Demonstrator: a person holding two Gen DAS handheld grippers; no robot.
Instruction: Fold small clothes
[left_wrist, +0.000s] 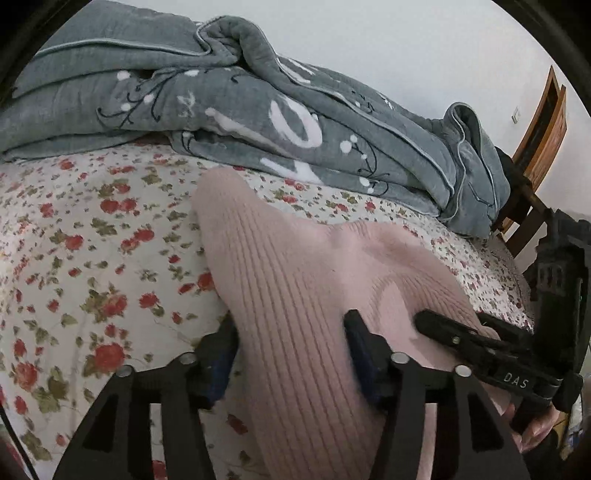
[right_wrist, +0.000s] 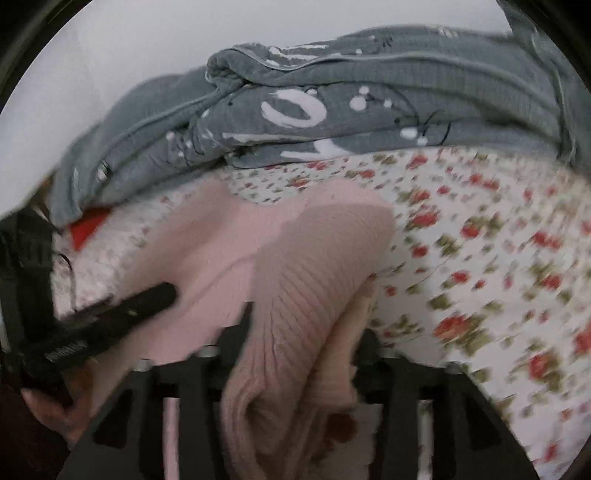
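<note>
1. Pink knit (left_wrist: 295, 295) is lying nearest, draped through both grippers and trailing onto the bed (left_wrist: 74, 258).
2. Grey quilt (left_wrist: 221, 110) is bunching at the bed's far side.
3. Left gripper (left_wrist: 291, 332) is straddling the knit; whether its fingers are pinching, I cannot tell.
4. Right gripper (right_wrist: 306, 328) likewise.
5. Folding is looking only begun; no containers are showing.
</note>
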